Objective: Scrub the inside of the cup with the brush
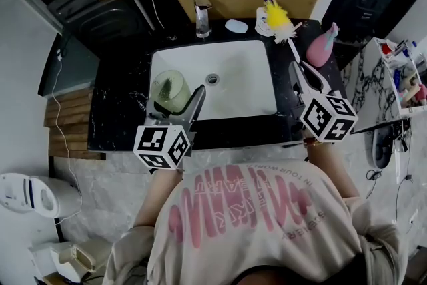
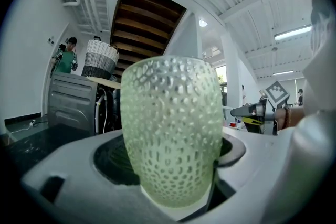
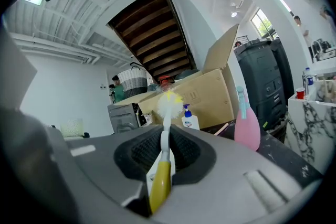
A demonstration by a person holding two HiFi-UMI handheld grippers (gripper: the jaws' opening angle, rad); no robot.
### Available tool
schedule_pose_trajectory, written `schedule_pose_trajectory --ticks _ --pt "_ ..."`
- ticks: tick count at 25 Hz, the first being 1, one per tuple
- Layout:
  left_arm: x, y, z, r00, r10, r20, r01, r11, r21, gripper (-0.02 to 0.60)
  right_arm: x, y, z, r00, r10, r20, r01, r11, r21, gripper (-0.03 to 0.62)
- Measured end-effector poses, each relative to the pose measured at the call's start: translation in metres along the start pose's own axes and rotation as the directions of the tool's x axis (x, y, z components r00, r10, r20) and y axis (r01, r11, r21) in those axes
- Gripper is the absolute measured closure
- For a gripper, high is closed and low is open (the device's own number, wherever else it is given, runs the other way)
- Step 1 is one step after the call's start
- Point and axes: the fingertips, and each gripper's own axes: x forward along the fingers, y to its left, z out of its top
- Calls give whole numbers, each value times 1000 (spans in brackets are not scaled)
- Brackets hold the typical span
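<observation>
Your left gripper (image 1: 175, 105) is clamped on the dimpled green cup (image 2: 173, 134), over the left side of the sink (image 1: 247, 87). Your right gripper (image 1: 303, 77) pinches the yellow-handled brush (image 3: 161, 165), well apart from the cup. Angle the cup's mouth toward the bristles, then feed them in slowly, cup steady.
</observation>
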Motion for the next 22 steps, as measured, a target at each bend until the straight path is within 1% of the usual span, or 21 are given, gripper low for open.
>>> schedule_pose_trajectory --ticks 7,22 --pt "5 -1 0 1000 -4 8 4 1000 -12 213 3 1 0 1000 -2 -9 2 999 -35 543" --pt "21 5 2 1000 -11 15 11 1000 -15 213 20 -3 3 1000 3 -14 -4 999 -38 543"
